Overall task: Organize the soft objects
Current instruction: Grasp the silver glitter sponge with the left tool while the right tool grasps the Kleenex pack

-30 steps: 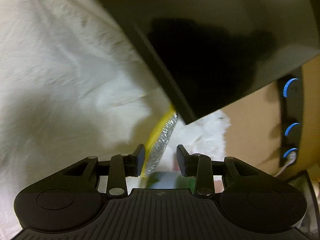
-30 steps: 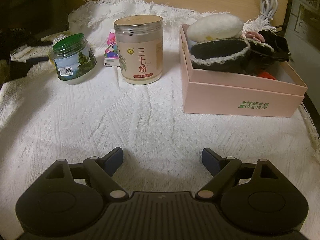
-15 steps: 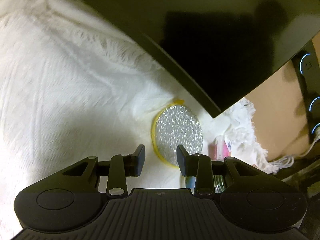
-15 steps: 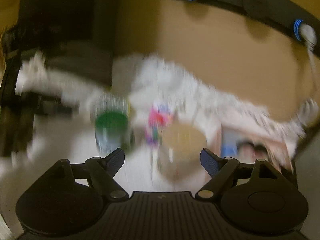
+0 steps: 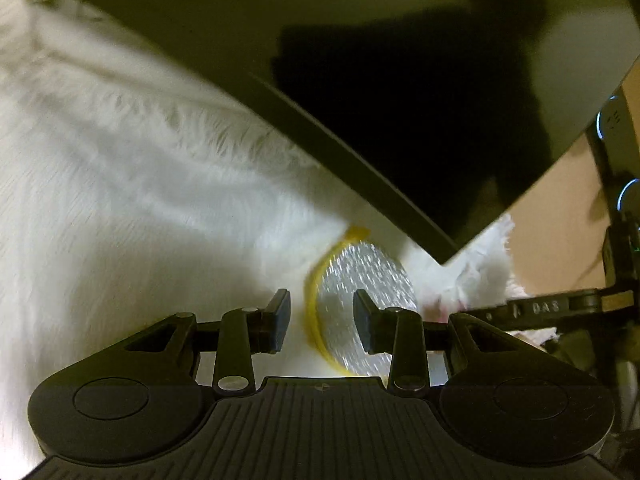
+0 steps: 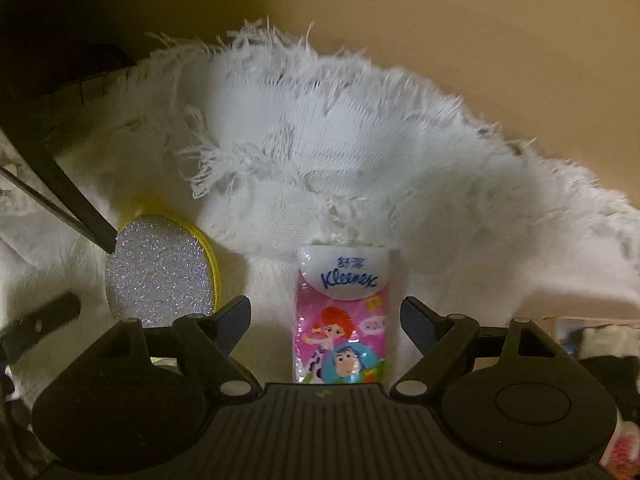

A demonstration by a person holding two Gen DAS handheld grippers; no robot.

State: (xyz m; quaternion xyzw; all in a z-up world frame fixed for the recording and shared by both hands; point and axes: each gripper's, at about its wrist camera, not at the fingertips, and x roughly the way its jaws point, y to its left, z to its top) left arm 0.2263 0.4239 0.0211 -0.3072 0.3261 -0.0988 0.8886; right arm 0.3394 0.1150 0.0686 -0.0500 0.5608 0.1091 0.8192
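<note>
A round silver glitter sponge with a yellow rim (image 5: 362, 304) lies on the white fringed cloth (image 5: 120, 200), partly under a dark monitor's corner. My left gripper (image 5: 322, 322) is open, and the sponge's left edge sits between its fingertips. In the right wrist view the sponge (image 6: 160, 272) lies at left. A pink Kleenex tissue pack (image 6: 342, 316) with cartoon print lies on the cloth between the wide-open fingers of my right gripper (image 6: 326, 320).
A dark monitor (image 5: 400, 80) hangs low over the cloth and sponge; its corner (image 6: 92, 224) shows at left. A tan wall (image 6: 440, 20) stands behind the cloth's fringe (image 6: 320, 100). Black hardware with blue lights (image 5: 620, 200) is at right.
My right gripper swung up and forward past the jars and now hovers over the tissue pack. My left gripper moved closer to the sponge, which now sits between its fingertips.
</note>
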